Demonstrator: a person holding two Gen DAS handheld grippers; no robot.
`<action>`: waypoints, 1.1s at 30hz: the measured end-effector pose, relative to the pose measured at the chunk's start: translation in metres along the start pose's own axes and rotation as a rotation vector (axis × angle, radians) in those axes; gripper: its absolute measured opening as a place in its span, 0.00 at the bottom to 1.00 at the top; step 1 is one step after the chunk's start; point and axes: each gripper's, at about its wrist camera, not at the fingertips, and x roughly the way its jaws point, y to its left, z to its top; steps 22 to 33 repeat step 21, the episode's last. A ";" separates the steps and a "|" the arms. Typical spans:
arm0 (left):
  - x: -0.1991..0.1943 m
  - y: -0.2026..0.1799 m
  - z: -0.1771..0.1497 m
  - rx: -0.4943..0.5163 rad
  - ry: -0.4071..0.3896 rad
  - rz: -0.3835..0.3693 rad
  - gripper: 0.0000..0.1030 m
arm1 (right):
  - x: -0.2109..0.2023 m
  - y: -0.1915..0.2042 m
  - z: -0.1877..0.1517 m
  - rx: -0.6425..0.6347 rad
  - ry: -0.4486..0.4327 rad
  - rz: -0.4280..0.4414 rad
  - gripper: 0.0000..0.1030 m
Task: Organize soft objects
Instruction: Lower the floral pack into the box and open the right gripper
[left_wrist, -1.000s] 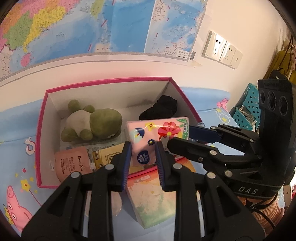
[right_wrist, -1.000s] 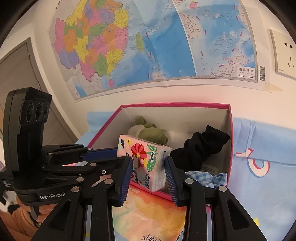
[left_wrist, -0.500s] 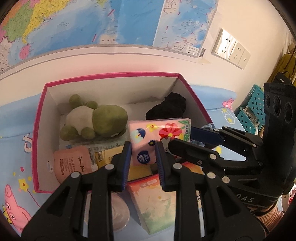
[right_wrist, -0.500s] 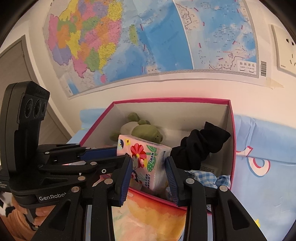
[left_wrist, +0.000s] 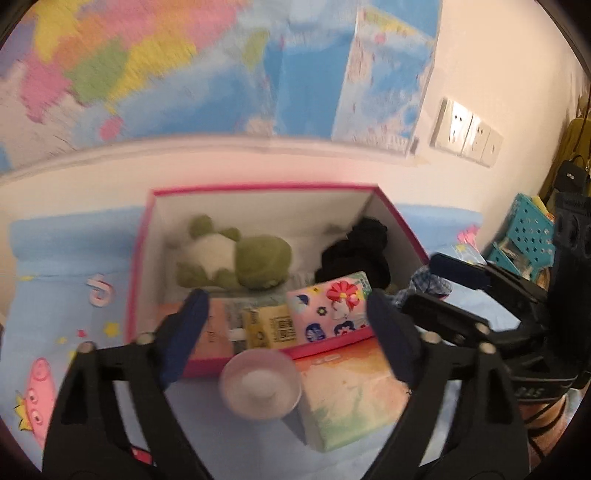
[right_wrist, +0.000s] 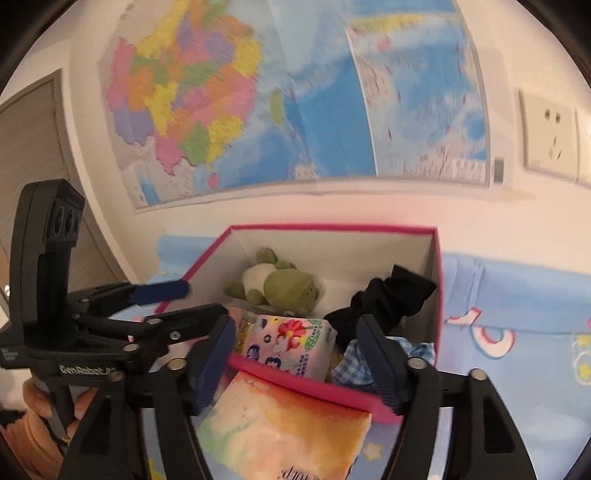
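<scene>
Both grippers, left (left_wrist: 286, 332) and right (right_wrist: 299, 354), stood with jaws spread wide, holding nothing. The floral tissue pack (left_wrist: 327, 310) lay inside the pink box (left_wrist: 258, 188), centre frame, just below the green plush frog (left_wrist: 236, 258) and black cloth (left_wrist: 356, 251).

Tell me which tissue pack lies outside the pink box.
The orange-green tissue pack, on the blue cloth before the pink box. The floral pack rests inside.

Light blue cartoon-print sheet (left_wrist: 55, 280), pink-rimmed box (left_wrist: 142, 258) resting on it, orange-and-green tissue pack (left_wrist: 347, 398) just before the box, clear round lidded container (left_wrist: 260, 384) touching the pack's left side.
</scene>
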 end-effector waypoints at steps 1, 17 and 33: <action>-0.009 0.001 -0.003 0.005 -0.029 0.008 0.96 | -0.006 0.004 -0.002 -0.015 -0.017 -0.007 0.81; -0.056 0.029 -0.085 -0.098 -0.029 0.219 1.00 | -0.046 0.040 -0.077 -0.078 -0.041 -0.082 1.00; -0.057 0.025 -0.099 -0.091 -0.021 0.232 1.00 | -0.045 0.042 -0.089 -0.070 -0.011 -0.073 1.00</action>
